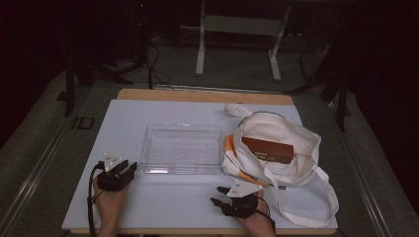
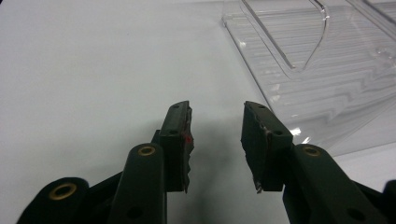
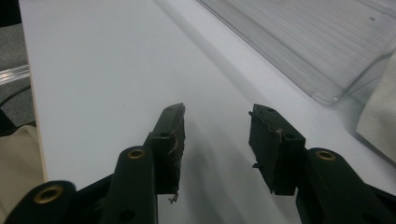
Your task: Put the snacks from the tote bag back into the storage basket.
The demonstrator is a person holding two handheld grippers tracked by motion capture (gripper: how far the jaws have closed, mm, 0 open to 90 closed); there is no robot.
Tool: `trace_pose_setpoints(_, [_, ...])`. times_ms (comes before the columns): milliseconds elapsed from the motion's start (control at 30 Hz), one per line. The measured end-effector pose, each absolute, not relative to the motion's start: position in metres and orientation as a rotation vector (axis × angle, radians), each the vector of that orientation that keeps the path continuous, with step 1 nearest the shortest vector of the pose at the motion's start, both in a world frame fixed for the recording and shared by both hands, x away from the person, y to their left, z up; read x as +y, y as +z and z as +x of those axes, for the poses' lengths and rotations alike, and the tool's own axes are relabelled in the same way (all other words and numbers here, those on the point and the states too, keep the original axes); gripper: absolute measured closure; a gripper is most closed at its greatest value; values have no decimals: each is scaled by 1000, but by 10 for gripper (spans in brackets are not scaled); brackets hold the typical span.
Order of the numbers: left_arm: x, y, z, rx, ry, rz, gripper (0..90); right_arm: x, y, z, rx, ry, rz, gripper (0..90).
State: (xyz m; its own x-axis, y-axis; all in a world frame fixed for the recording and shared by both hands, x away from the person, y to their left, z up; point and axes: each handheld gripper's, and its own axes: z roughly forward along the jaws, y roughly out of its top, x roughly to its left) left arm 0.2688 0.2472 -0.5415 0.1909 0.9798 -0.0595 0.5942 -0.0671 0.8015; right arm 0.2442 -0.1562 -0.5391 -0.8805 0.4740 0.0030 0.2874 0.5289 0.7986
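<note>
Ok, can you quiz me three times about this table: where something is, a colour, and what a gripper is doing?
1. Where is the brown box?
A. under the table
B. in the white bag
C. in a hand
2. What colour is the table top?
A. white
B. green
C. red
3. The left gripper is:
A. shut on the box
B. open, holding nothing
C. shut on a strap

Answers: B, the box lies inside the bag's mouth; A, the top looks plain white; B, bare table shows between its jaws.

High view looks forward and down over the whole bench (image 1: 123, 123). Both gripper views skim low (very close), sharing the clear tray (image 1: 181, 148).
</note>
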Motion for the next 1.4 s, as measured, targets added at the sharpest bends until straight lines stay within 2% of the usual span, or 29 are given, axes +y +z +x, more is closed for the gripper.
trace_pose_setpoints(933, [250,-542,268,1506,676,1714,614,-157,-537,246,2564,1265,636,512])
trace_pose_setpoints(1400, [252,-541,268,1511,671,1702,592,-167,-511,263,2535,1231,643,551])
